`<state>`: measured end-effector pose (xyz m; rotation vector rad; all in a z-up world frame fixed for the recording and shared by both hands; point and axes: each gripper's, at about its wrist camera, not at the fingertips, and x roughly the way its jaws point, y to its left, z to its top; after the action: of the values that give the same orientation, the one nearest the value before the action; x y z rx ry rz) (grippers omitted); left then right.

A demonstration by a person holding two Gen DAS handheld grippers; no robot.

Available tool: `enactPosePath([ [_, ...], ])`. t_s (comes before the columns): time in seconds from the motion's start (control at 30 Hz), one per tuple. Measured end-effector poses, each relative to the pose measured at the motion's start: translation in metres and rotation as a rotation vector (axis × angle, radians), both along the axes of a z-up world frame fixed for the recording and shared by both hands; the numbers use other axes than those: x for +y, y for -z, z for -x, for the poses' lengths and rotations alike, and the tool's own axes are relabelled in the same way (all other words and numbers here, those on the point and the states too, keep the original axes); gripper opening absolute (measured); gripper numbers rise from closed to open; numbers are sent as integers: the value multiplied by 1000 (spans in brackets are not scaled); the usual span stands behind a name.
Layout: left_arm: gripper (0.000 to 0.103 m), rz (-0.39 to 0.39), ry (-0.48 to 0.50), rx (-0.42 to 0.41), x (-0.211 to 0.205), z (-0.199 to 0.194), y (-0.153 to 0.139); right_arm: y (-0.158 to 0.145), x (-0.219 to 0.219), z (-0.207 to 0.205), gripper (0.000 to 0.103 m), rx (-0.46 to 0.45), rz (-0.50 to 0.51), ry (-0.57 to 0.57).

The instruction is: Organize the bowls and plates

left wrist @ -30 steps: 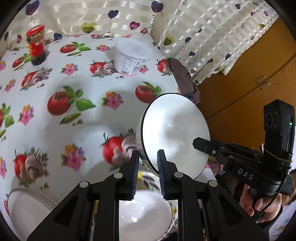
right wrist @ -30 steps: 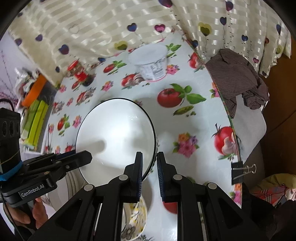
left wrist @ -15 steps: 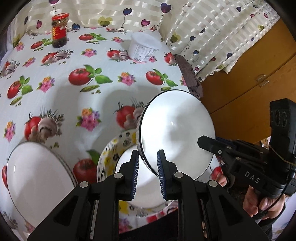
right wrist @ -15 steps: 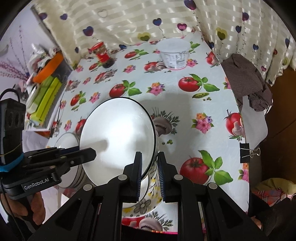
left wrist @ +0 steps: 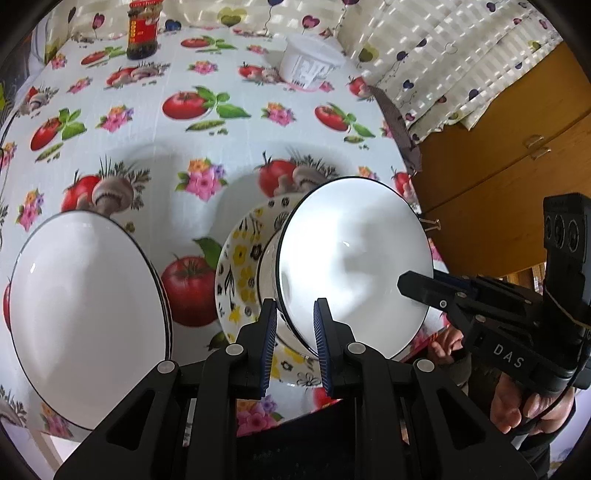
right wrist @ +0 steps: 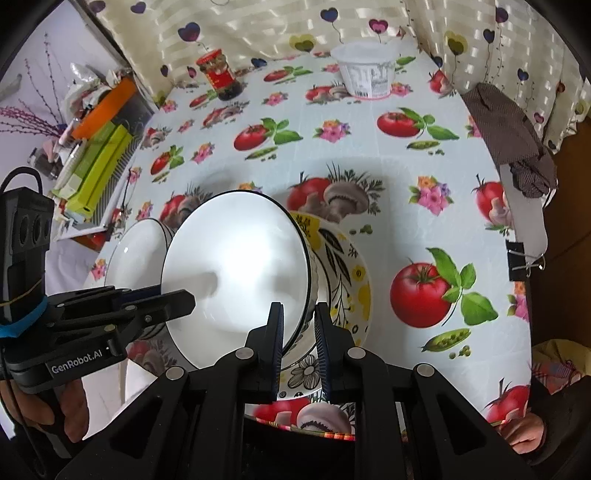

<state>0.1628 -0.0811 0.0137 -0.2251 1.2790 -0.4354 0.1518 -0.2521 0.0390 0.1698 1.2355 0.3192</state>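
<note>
Both grippers pinch opposite rims of one white bowl with a thin black edge (left wrist: 354, 258) (right wrist: 236, 266), held tilted above a yellow flower-patterned plate (left wrist: 240, 269) (right wrist: 354, 280). My left gripper (left wrist: 295, 325) is shut on the bowl's near rim; the right gripper's body shows at the right of that view. My right gripper (right wrist: 298, 325) is shut on the opposite rim. Another white black-rimmed bowl (left wrist: 85, 310) (right wrist: 136, 254) stands on the table to the left, seemingly atop a stack.
The table (left wrist: 229, 155) has a tomato and mushroom print cloth. At the back stand a red-lidded jar (left wrist: 142, 29) (right wrist: 219, 79) and a white tub (left wrist: 310, 68) (right wrist: 365, 74). A brown cloth (right wrist: 509, 140) drapes the right edge. A wooden cabinet (left wrist: 509, 140) is beyond it.
Both grippers have pulled back toward the table's near edge with the white bowl held between them. The flowered plate and the left bowl have come fully into view.
</note>
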Motion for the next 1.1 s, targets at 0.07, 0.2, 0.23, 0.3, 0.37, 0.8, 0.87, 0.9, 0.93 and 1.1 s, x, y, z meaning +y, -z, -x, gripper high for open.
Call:
enactPosePath([
  [0.07, 20, -5, 5, 14, 0, 2, 4, 5, 0, -1, 16, 15, -1, 0],
  [0.2, 20, -14, 11, 22, -1, 3, 6, 15, 1, -1, 16, 44, 0, -3],
  [0.23, 20, -15, 10, 24, 0, 3, 7, 18, 2, -2, 16, 53, 1, -5],
  [0.3, 20, -15, 11, 31, 0, 3, 9, 21, 3, -3, 16, 63, 5, -7],
  [0.37, 20, -11, 16, 36, -1, 3, 11, 23, 3, -4, 16, 65, 16, -8],
  [0.8, 21, 22, 33, 13, 2, 3, 18, 24, 4, -7, 20, 50, 49, -24],
  [0.87, 21, 29, 31, 9, 3, 4, 19, 24, 3, -7, 21, 46, 40, -25],
  [0.9, 21, 30, 31, 5, 3, 5, 20, 23, 3, -7, 21, 43, 38, -24],
  [0.93, 21, 31, 33, 0, 4, 5, 20, 22, 3, -7, 21, 38, 40, -22],
  [1.1, 22, 4, 37, -55, 3, 12, 14, 8, -4, -1, 33, -9, 22, -30],
])
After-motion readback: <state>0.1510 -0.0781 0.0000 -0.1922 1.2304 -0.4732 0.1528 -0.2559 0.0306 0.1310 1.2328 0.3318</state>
